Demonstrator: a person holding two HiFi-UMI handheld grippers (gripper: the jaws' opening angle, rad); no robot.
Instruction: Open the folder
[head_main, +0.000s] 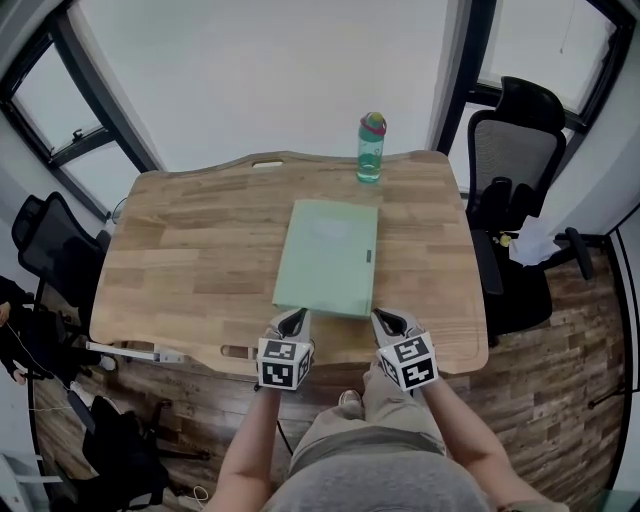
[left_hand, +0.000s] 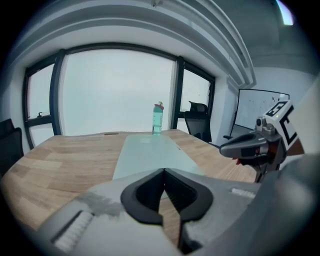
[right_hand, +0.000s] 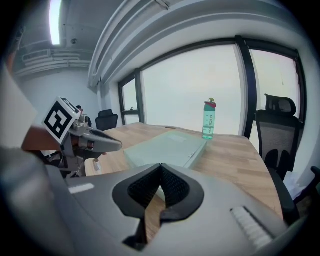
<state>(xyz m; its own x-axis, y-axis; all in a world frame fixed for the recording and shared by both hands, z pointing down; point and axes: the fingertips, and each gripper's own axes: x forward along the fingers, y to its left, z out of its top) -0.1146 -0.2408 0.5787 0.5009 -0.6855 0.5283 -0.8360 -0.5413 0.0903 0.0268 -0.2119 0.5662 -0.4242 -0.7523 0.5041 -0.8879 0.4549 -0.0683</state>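
Hovering both tools at the folder's near short edge

The green folder (head_main: 328, 256) lies flat and closed on the counter (head_main: 180, 260), its long axis running straight away from the person, with a bottle (head_main: 371, 148) beyond its far edge. The left tool (head_main: 295, 319) sits just before the folder's near-left corner and the right tool (head_main: 389, 322) just outside its near-right corner, each with jaws pressed together on nothing. A small dark tab (head_main: 368, 257) on the folder's right long edge suggests that side opens. The right tool is nearer to it, and the left is better placed to steady the opposite edge.
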